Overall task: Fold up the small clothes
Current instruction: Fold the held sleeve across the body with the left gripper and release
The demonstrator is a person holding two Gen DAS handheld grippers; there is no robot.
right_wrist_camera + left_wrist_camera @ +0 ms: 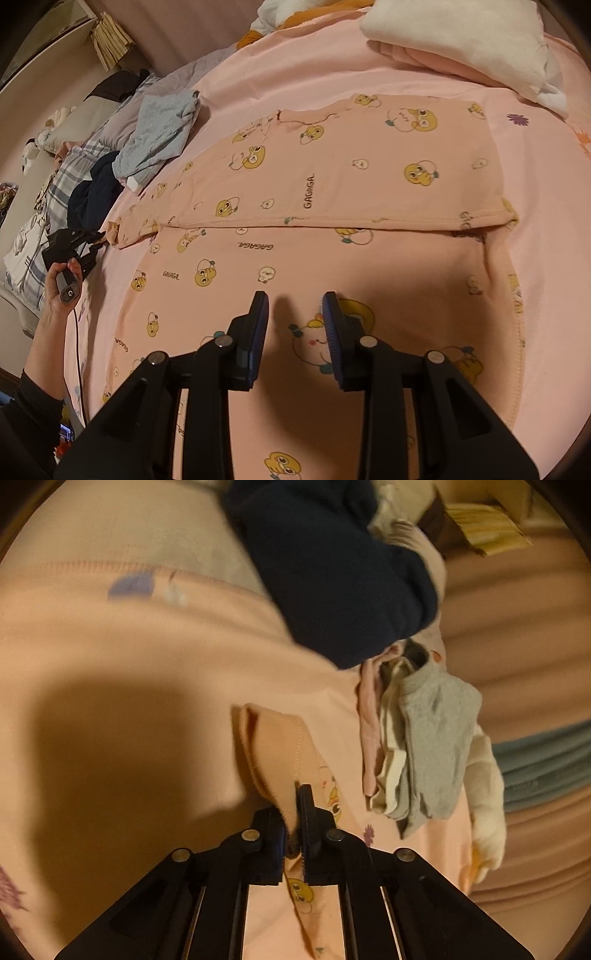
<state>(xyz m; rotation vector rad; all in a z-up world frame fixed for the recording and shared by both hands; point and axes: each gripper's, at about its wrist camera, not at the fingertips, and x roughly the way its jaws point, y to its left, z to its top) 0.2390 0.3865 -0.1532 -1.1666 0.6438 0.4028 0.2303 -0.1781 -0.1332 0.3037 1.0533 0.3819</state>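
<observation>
A pink duck-print garment [332, 177] lies spread on the pink bed sheet [295, 70], its far half folded over along a crease. My right gripper [295, 302] is open and empty, just above the garment's near part. My left gripper [293, 794] is shut on the garment's sleeve cuff [273, 753], at the garment's left end; it also shows in the right wrist view [79, 240], held by a hand.
A pile of grey and cream small clothes [424, 746] and a navy garment [332, 572] lie beside the sleeve. In the right wrist view a grey-blue garment [159, 136], plaid bedding [48, 206] and folded white and pink cloth [461, 40] border the work area.
</observation>
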